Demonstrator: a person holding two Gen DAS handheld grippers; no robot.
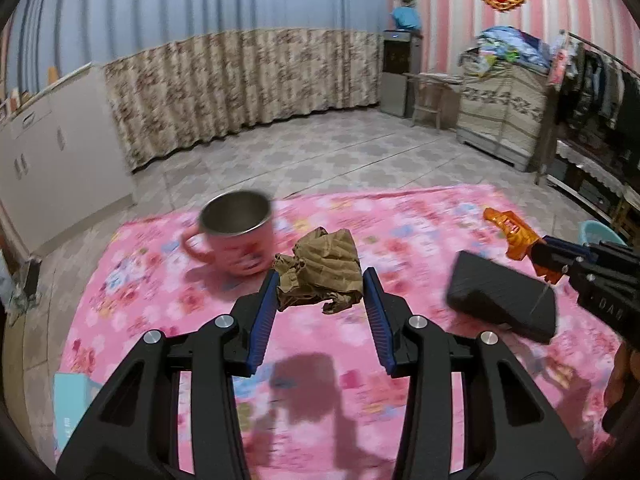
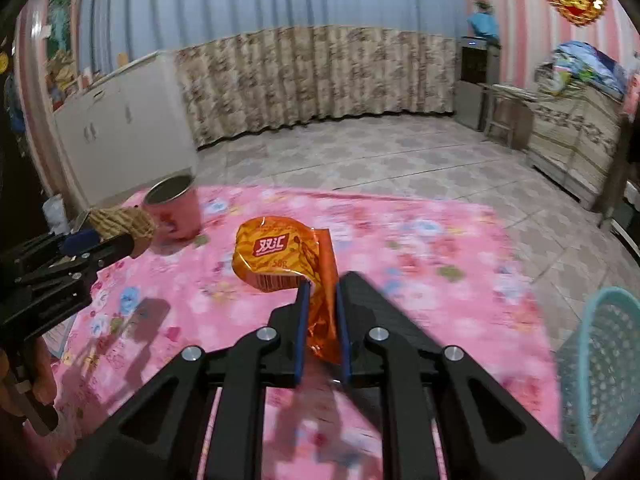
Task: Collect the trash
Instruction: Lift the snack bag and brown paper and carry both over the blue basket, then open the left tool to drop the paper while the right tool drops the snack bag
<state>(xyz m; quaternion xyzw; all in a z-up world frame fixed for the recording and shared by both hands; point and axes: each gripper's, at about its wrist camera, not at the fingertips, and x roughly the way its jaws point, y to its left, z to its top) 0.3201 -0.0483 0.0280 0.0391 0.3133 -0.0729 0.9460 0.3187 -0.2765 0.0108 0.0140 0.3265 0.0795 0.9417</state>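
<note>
So both hands are mid-pickup here, carrying trash off the pink floral cloth (image 1: 400,240) covering the tabletop. The left gripper (image 1: 320,292) is holding a crumpled wad of brown paper (image 1: 320,272), blue ribbed fingers (image 1: 267,308) pressing in on either side of it. The right gripper (image 2: 320,300) is clenched tight on the tail of an orange snack wrapper (image 2: 280,256), with the rest of the wrapper flopping out ahead of the fingertips.

Looks like the grab step is done for both pieces and the carry-to-bin step is what's going on now. The teal plastic basket (image 2: 600,380) is sitting on the floor just off the right edge of the tabletop, so that's probably the drop spot. Next move calls for swinging the wrapper out over that rim before letting go, since it's light and floppy and could drift or cling to a finger. The paper wad is springy and irregular, so the left grip needs to stay snug on the way over.

Other stuff that isn't trash: a pink enamel-looking mug (image 1: 236,236) with a shiny metal inside, standing upright near the far left, and a matte black boxy thing (image 1: 500,296) lying flat between the two grippers. The wrapper is glossy crinkly foil; the paper is dull and creased all over.
</note>
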